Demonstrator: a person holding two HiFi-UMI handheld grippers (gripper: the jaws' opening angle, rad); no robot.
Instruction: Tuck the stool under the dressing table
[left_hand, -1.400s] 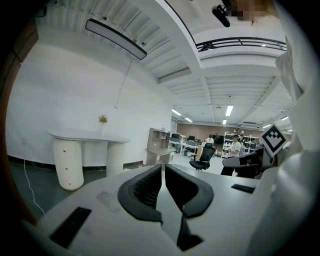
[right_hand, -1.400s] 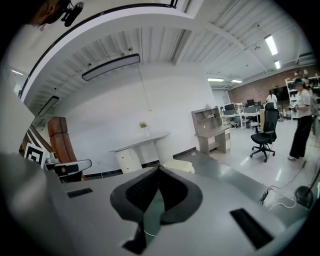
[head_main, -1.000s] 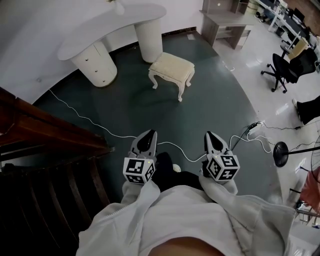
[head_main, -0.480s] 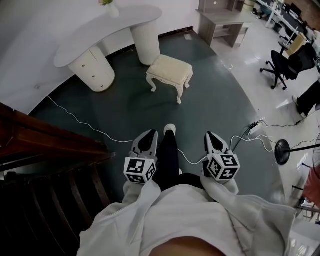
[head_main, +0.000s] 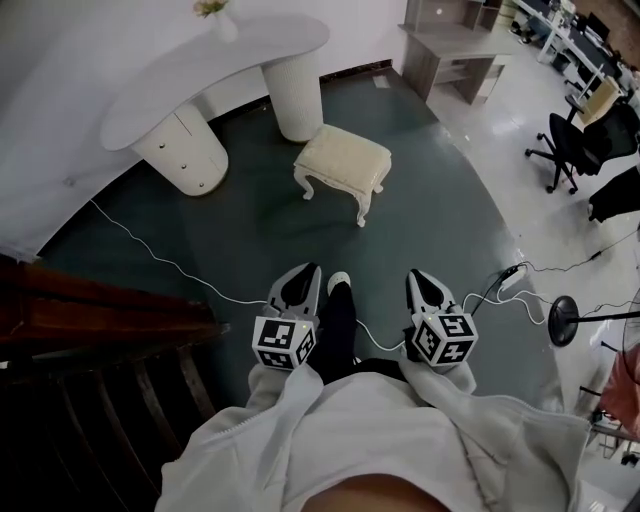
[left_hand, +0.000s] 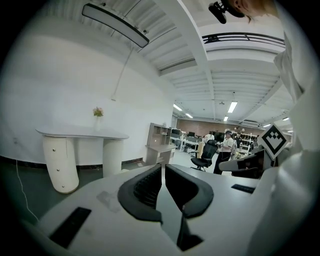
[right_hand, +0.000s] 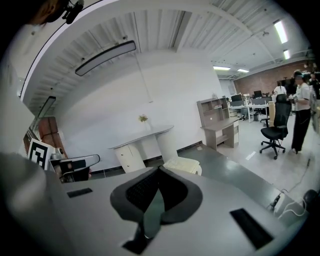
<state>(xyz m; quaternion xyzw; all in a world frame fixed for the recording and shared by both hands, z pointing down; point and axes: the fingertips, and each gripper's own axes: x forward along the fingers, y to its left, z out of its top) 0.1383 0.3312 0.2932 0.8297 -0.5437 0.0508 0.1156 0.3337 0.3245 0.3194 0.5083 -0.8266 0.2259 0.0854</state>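
Observation:
The cream cushioned stool (head_main: 343, 165) stands on the dark floor, out in front of the white dressing table (head_main: 215, 65) and a little to its right. My left gripper (head_main: 305, 270) and right gripper (head_main: 418, 276) are held side by side at waist height, well short of the stool. Both are shut and hold nothing. The left gripper view has the shut left gripper (left_hand: 163, 165) below the dressing table (left_hand: 82, 132), and the stool is hidden there. In the right gripper view the stool (right_hand: 185, 164) peeks over the shut right gripper (right_hand: 158, 169), with the dressing table (right_hand: 142, 134) behind.
A white cable (head_main: 170, 262) runs across the floor between me and the stool, toward a power strip (head_main: 510, 272). Dark wooden stairs (head_main: 100, 330) are at the left. A grey desk (head_main: 455, 50), an office chair (head_main: 575, 140) and a fan base (head_main: 562, 305) are at the right.
Both grippers have moved forward together toward the stool, still shut. A foot has stepped out ahead between them, and the stool and table have drawn slightly nearer.

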